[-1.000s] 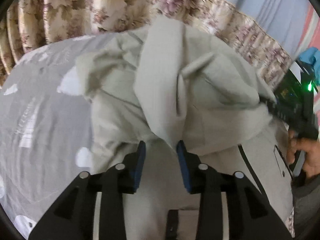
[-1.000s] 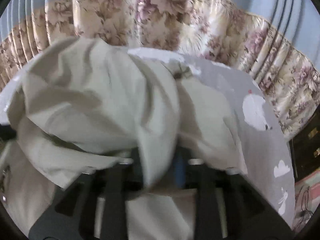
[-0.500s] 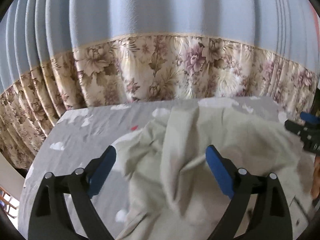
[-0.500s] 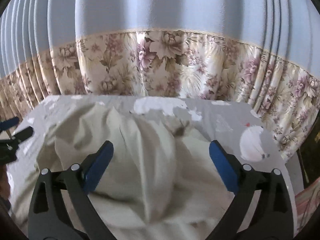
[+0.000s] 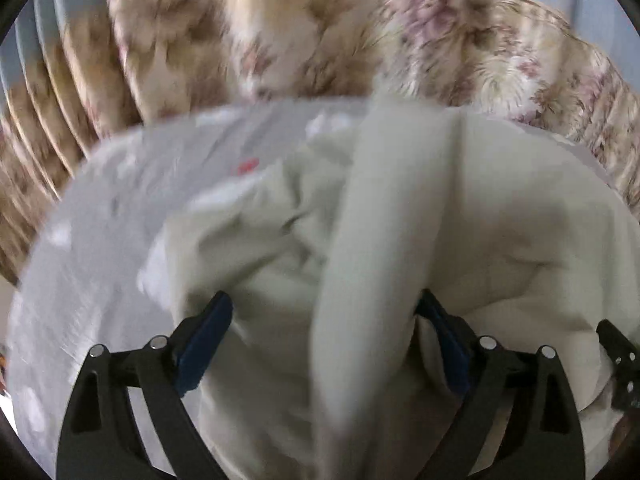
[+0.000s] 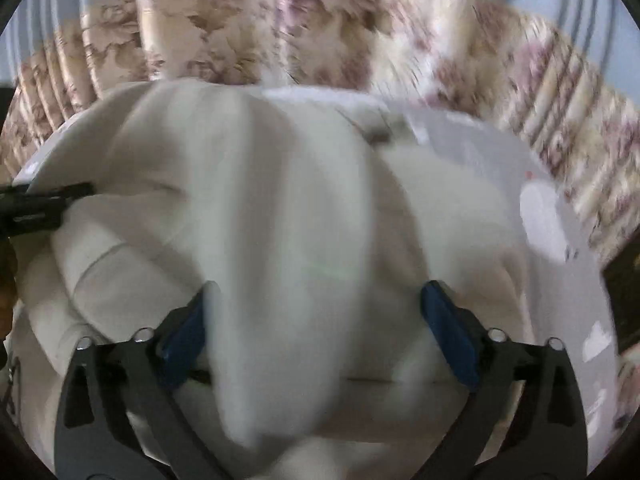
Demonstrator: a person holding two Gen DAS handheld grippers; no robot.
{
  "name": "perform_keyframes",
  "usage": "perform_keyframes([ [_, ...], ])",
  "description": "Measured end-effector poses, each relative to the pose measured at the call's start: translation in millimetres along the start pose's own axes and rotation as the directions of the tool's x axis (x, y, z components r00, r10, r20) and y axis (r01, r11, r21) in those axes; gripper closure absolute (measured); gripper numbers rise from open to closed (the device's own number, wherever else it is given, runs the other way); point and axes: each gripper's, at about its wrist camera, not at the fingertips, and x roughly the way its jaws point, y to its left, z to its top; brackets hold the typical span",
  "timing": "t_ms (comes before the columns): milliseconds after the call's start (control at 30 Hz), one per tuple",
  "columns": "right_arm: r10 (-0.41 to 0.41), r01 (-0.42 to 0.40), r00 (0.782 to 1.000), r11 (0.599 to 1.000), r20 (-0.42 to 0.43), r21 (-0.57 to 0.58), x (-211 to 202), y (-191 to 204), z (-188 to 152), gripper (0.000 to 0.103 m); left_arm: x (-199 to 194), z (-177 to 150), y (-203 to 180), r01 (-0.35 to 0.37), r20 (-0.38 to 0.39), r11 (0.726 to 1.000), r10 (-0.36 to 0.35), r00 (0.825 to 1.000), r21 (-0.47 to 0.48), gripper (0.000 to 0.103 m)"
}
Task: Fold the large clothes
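Looking past both tools: the grey bedsheet (image 5: pixel 100 248) runs ahead and to the sides, floral curtain (image 5: pixel 304 32) beyond its far edge. On it, directly ahead of and beneath both grippers, lies the cream garment (image 5: pixel 500 216), bunched, not flat. Frames are motion-blurred, so seams and hems can't be read. Key relation: a long raised ridge of cloth runs away from each tool, roughly along its pointing line, passing between the jaws. Left gripper (image 5: pixel 324 344): jaws spread wide, blue pads well clear of the ridge on both sides, nothing pinched, released. Right gripper (image 6: pixel 316 332): jaws opening, same picture, cloth ridge between the pads but neither pad presses it, released too. Bulk of the garment sits to the right of the left tool and to the left of the right tool, i.e. between the two; the sheet shows bare on each tool's outer side. Each tool's tip shows at the other view's inner edge, so they sit close. Judgement: fold drop done, next is a fresh grab; either hand is equally near.
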Motion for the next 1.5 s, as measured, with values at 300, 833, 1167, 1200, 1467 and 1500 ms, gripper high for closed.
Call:
perform_keyframes([
  [300,0.119,-0.122,0.982,0.992,0.149,0.012,-88,-22,-18,0.003,-99,-39,34,0.114,0.186,0.993,-0.111,0.976,-0.004,0.011],
  [833,-0.050,0.040,0.965,0.998,0.256,0.047,-249,-95,-254,0.025,-244,-280,99,-0.126,0.329,0.991,0.131,0.935,-0.036,0.010],
  [1167,0.086,-0.100,0.985,0.991,0.148,0.087,-222,-97,-290,0.054,-237,-323,103,0.020,0.300,1.000,-0.019,0.954,-0.002,0.010],
  [1200,0.092,-0.097,0.986,0.995,0.136,0.029,-219,-82,-288,0.053,-234,-326,100,0.027,0.293,1.000,-0.030,0.956,0.014,0.010],
  [1467,0.127,-0.116,0.966,0.991,0.223,-0.062,-238,-54,-279,0.093,-225,-329,82,0.064,0.285,0.997,-0.070,0.956,0.030,0.010],
  [1500,0.126,-0.116,0.966,0.992,0.224,-0.058,-240,-56,-278,0.094,-225,-329,81,0.066,0.285,0.997,-0.073,0.956,0.032,0.010],
])
